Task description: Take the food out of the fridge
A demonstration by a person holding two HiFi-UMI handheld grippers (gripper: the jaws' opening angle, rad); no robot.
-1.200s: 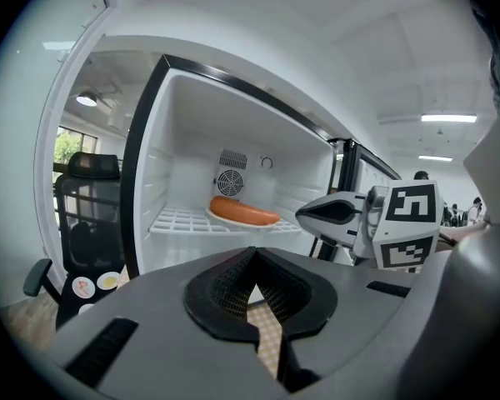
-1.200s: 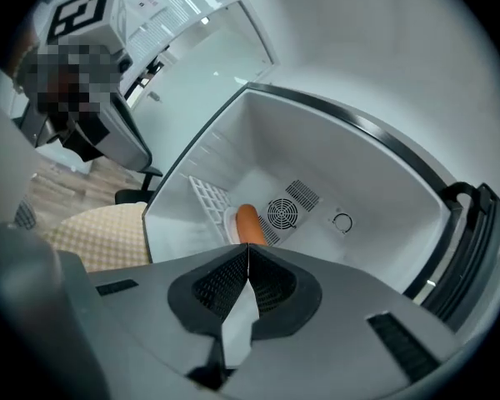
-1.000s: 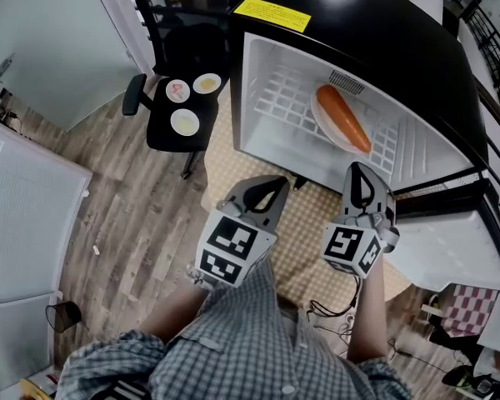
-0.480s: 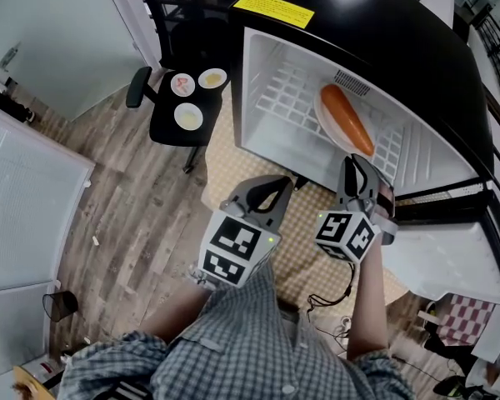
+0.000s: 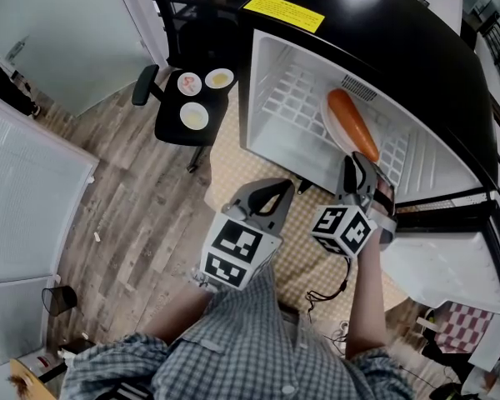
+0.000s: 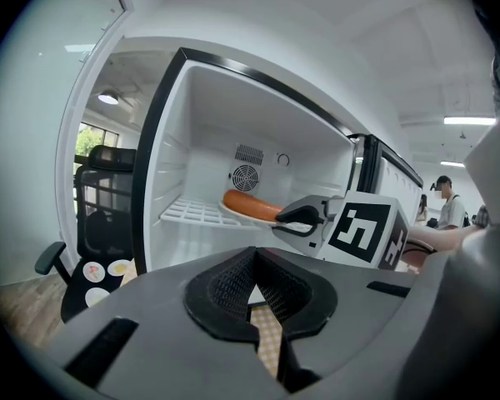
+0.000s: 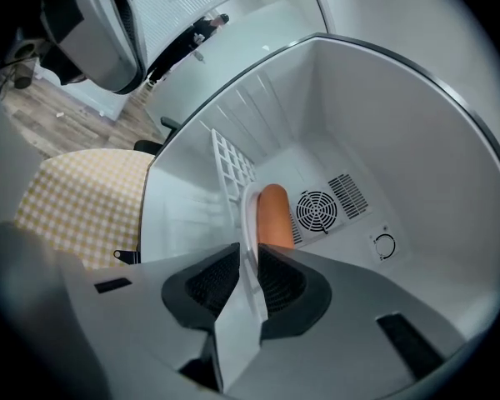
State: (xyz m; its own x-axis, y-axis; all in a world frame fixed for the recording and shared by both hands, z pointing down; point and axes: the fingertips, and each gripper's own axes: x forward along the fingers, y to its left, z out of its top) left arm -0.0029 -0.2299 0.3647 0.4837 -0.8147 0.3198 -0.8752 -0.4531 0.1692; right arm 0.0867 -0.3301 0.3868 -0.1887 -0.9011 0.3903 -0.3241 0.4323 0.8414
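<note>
Two handheld grippers face a black mini fridge (image 5: 383,32) with a white interior, its door open. On the white wire shelf (image 5: 292,98) inside lies a white oval plate (image 5: 326,126), the only thing on the shelf, holding one long orange-red sausage (image 5: 353,124), the food to be taken out. The right gripper (image 5: 354,163) reaches into the opening. Its fingers are drawn narrow onto the plate's near rim, which runs straight between them, apparently so plate and sausage come out together. The left gripper (image 5: 277,187) hangs back over a yellow checked mat (image 5: 308,240), fingers closed together on nothing, likely kept clear of the reach. Left of the fridge, a black office chair (image 5: 171,127) carries three small round dishes (image 5: 195,116) on its seat.
</note>
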